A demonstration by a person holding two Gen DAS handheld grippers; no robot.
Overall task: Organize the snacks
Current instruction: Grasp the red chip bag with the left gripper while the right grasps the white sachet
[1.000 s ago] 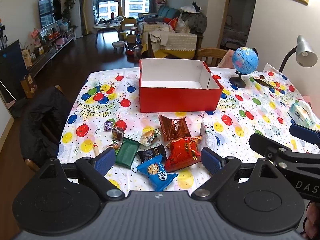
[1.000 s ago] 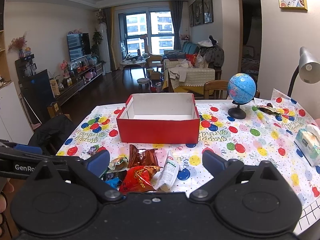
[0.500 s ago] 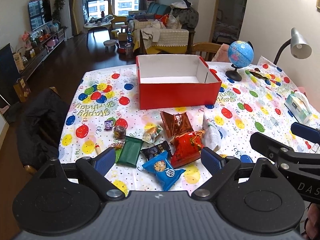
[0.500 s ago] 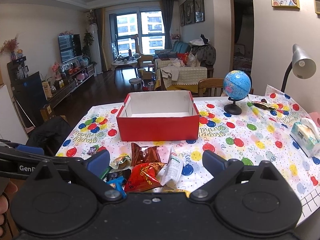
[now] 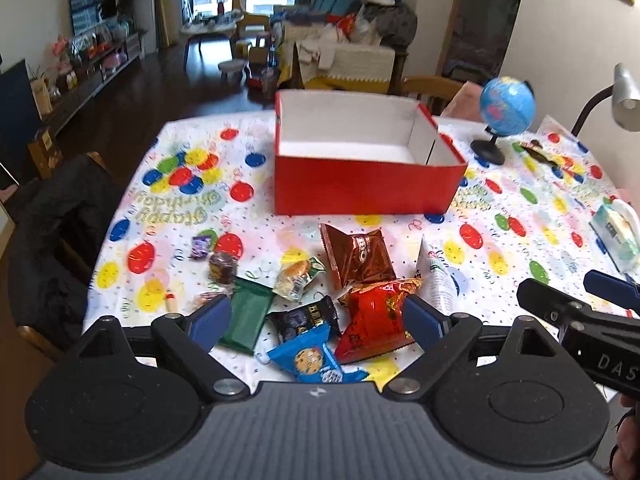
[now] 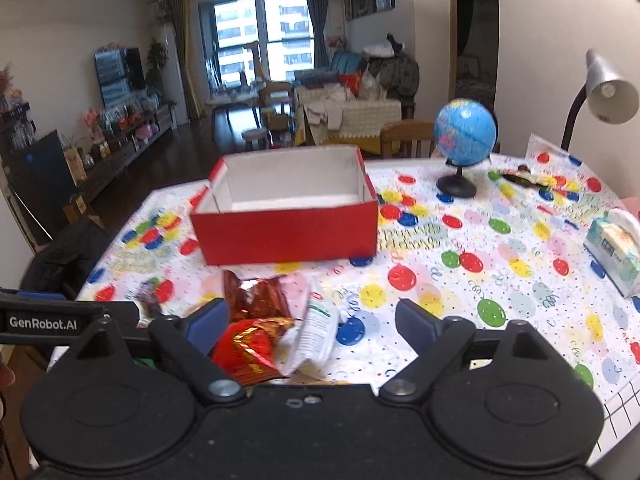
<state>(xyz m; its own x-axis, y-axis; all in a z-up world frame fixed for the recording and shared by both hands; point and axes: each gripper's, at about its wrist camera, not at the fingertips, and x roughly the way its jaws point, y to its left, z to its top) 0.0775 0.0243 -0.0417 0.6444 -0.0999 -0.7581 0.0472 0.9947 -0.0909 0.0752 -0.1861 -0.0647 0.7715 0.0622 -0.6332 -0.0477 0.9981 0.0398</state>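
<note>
An empty red box [image 5: 364, 188] with a white inside stands mid-table; it also shows in the right wrist view [image 6: 288, 232]. In front of it lie several snack packets: a brown one [image 5: 356, 256], a red one [image 5: 376, 316], a blue cookie one [image 5: 312, 360], a dark one [image 5: 302, 318], a green one [image 5: 246, 318] and a white one [image 5: 438, 280]. My left gripper [image 5: 316, 320] is open above the packets near the table's front edge. My right gripper [image 6: 312, 324] is open over the red packet [image 6: 250, 346] and white packet [image 6: 316, 332].
A globe [image 5: 506, 108] and a lamp [image 5: 624, 96] stand at the back right. A tissue pack [image 5: 616, 232] lies at the right edge. Small candies [image 5: 222, 266] lie left of the packets. A chair with a dark jacket [image 5: 56, 232] stands at the table's left side.
Both grippers have moved forward and down toward the snack pile, so the packets and box look larger. Both stay open. Nothing on the table has moved.
</note>
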